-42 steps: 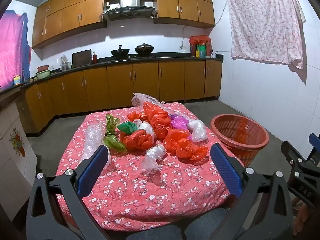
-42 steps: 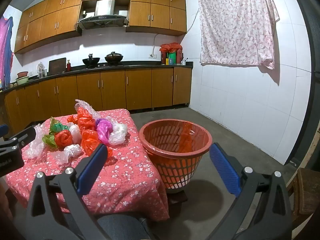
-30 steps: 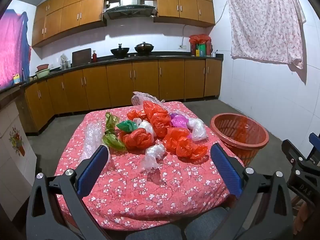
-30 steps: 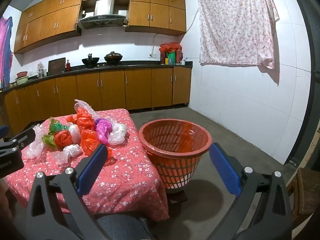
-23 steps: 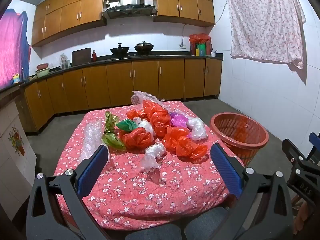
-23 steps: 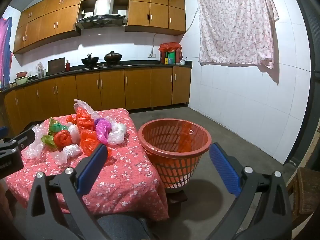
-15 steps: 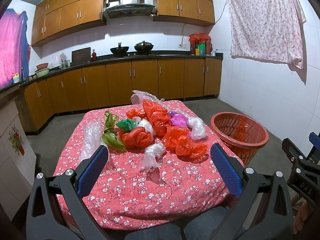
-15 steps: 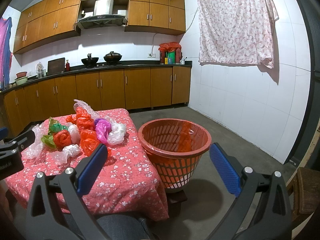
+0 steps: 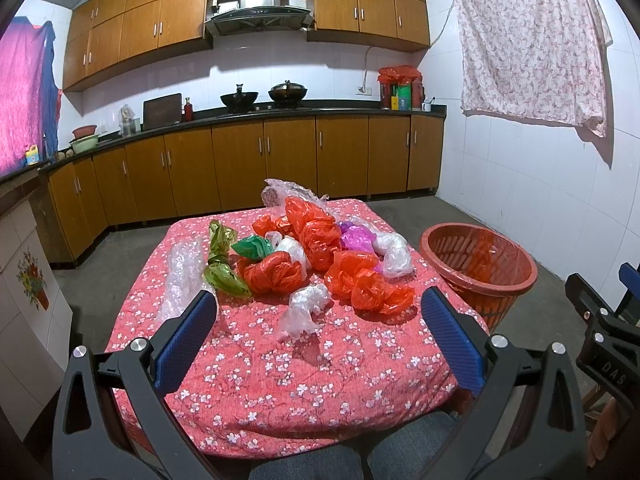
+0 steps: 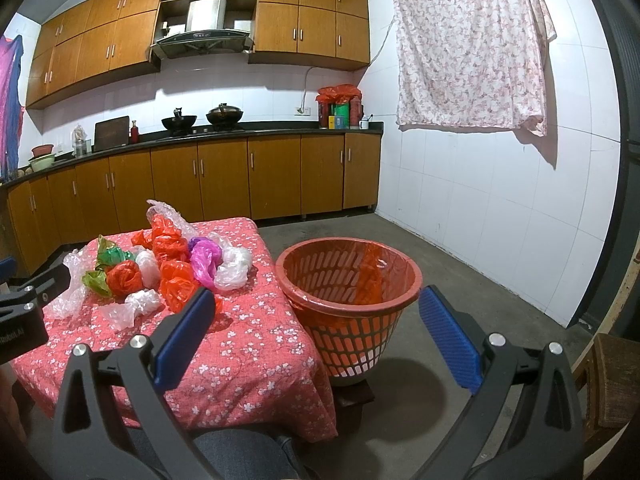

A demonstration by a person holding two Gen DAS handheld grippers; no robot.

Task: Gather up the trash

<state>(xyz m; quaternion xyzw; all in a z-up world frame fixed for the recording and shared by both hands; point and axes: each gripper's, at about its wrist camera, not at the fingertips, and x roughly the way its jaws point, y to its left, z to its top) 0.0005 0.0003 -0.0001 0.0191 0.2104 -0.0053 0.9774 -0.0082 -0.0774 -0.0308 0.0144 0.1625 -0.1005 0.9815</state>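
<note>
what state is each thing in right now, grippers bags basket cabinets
left gripper: open, holding nothing
right gripper: open, holding nothing
bags: crumpled, piled on the table, none picked up
table: covered with a red floral cloth
basket: upright on the floor beside the table, lined with red plastic, no bags inside
cabinets: doors shut
pots: lidded, on the stove

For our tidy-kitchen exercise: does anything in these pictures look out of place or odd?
Yes. A heap of crumpled plastic bags in red, green, pink and clear lies on the floral tablecloth instead of in the orange basket on the floor beside the table. Both grippers are open and hold nothing.
</note>
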